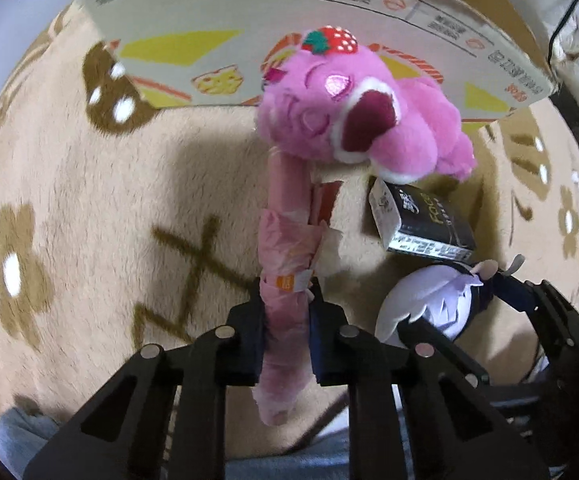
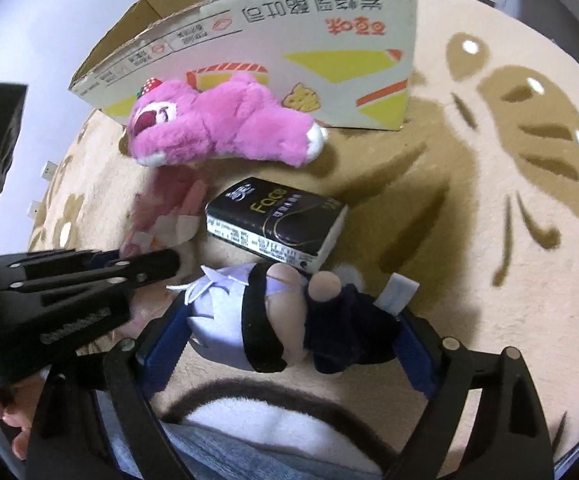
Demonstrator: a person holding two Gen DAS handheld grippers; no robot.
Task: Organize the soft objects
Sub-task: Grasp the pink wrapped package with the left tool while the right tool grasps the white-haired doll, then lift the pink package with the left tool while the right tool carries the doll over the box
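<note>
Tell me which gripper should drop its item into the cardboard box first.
Left, probably. The left gripper is shut on the pink pack and points at the cardboard box. The right gripper holds the doll farther back, behind the tissue pack.

A beige rug [image 2: 469, 240] with brown flower and butterfly patterns carries everything. On it lie a pink bear [image 2: 225, 124], a black tissue pack [image 2: 277, 220] and a small doll [image 2: 289, 320]. A printed carton [image 2: 289, 40] stands at its far side.
</note>
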